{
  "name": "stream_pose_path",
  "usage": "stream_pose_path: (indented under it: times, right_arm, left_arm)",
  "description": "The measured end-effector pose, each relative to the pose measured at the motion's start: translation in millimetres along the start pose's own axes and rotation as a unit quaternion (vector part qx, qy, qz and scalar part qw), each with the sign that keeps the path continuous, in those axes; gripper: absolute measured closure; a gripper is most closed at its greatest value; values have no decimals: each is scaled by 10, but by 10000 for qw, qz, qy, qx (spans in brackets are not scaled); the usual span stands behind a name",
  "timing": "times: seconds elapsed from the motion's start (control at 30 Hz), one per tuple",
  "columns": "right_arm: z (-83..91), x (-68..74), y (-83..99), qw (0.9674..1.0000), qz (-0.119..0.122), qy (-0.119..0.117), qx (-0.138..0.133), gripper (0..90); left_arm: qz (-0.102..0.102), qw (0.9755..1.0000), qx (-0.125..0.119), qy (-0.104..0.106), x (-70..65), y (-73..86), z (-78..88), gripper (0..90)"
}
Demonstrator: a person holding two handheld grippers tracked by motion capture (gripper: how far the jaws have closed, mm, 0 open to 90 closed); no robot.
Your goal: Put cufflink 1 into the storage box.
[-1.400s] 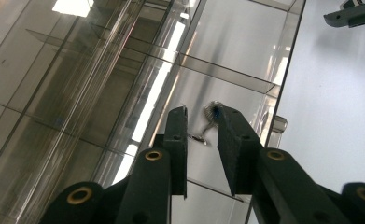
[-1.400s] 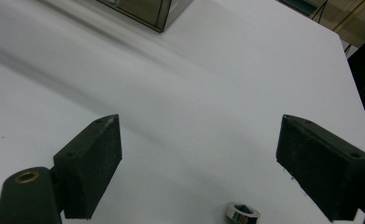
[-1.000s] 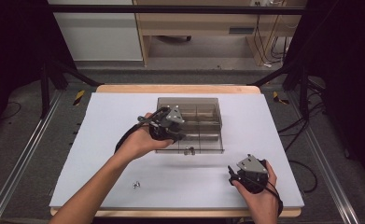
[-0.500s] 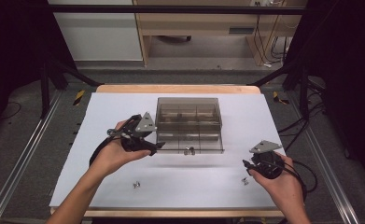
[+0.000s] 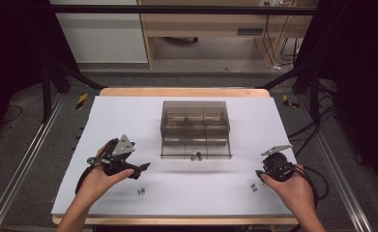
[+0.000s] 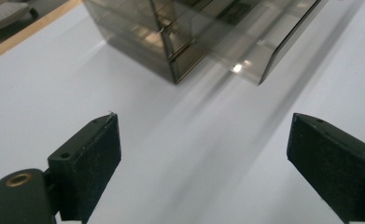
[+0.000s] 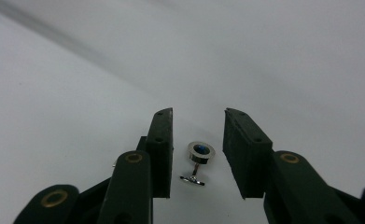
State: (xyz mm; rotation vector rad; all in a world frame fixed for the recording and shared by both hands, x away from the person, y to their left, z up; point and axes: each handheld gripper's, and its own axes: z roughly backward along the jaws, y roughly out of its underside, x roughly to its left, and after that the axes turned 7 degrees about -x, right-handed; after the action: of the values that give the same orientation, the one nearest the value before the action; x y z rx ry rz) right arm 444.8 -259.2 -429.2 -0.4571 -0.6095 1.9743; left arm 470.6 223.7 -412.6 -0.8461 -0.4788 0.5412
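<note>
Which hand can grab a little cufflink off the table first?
Probably the right. The right gripper already has a cufflink lying between its half-closed jaws, which have just been closing. The left gripper stands wide open with bare table between its jaws; another cufflink lies nearer the person.

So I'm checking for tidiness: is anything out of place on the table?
Yes. Two cufflinks lie loose on the white table, outside the compartment box: one cufflink between the right gripper jaws, another cufflink near the left gripper.

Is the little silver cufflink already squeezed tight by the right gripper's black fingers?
No, the small silver cufflink lies on the white table between the right gripper's black fingers, with gaps on both sides.
</note>
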Motion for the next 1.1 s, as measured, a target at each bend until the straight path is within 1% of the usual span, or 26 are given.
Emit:
stream_pose_path:
  times: [0.1, 0.17, 0.27, 0.33, 0.37, 0.4, 0.5, 0.53, 0.63, 0.67, 0.7, 0.8, 0.93, 1.0, 1.03, 1.1]
  right_arm:
    - [-30, -5, 22, 9999, -114, -10, 54, 643]
    - [-34, -11, 44, 9998, -183, 2, 66, 643]
    - [-57, -21, 77, 9997, -223, -59, 108, 648]
    - [-84, -30, 95, 9996, -241, -84, 128, 650]
    - [-101, -35, 103, 9995, -251, -109, 137, 653]
    - [-111, -39, 108, 9995, -256, -105, 146, 657]
    - [-123, -53, 123, 9994, -276, -141, 135, 668]
    - [-127, -60, 127, 9994, -277, -134, 132, 671]
    - [-137, -78, 134, 9992, -330, -162, 169, 683]
    - [-145, -84, 139, 9992, -314, -166, 177, 686]
    - [-154, -86, 142, 9992, -317, -169, 184, 690]
    - [-171, -94, 149, 9989, -365, -180, 225, 702]
    - [-184, -108, 152, 9987, -420, -172, 215, 717]
    - [-190, -103, 151, 9988, -382, -182, 233, 725]
    - [-192, -94, 146, 9987, -409, -157, 242, 727]
    - [-195, -96, 142, 9989, -375, -152, 218, 727]
  left_arm:
    - [27, 9998, -42, -171, 56, 44, 101, 92]
    - [41, 9997, 13, -261, 76, 102, 149, 91]
    - [194, 9993, -11, -304, 84, 191, 188, 91]
    - [253, 9991, -16, -346, 74, 233, 205, 91]
    - [223, 9991, 20, -349, 74, 242, 214, 91]
    - [259, 9991, -11, -349, 64, 255, 214, 91]
    - [224, 9990, 52, -382, 68, 278, 227, 91]
    - [285, 9988, 13, -389, 67, 287, 216, 91]
    - [257, 9989, 97, -383, 77, 305, 205, 92]
    - [276, 9989, 75, -383, 70, 314, 193, 92]
    - [251, 9989, 102, -381, 68, 319, 193, 92]
    - [262, 9988, 99, -390, 69, 327, 201, 92]
    - [267, 9988, 94, -392, 88, 344, 213, 92]
    - [301, 9988, 72, -391, 91, 351, 212, 93]
    - [304, 9988, 71, -382, 91, 354, 210, 93]
    - [283, 9988, 98, -382, 90, 355, 207, 93]
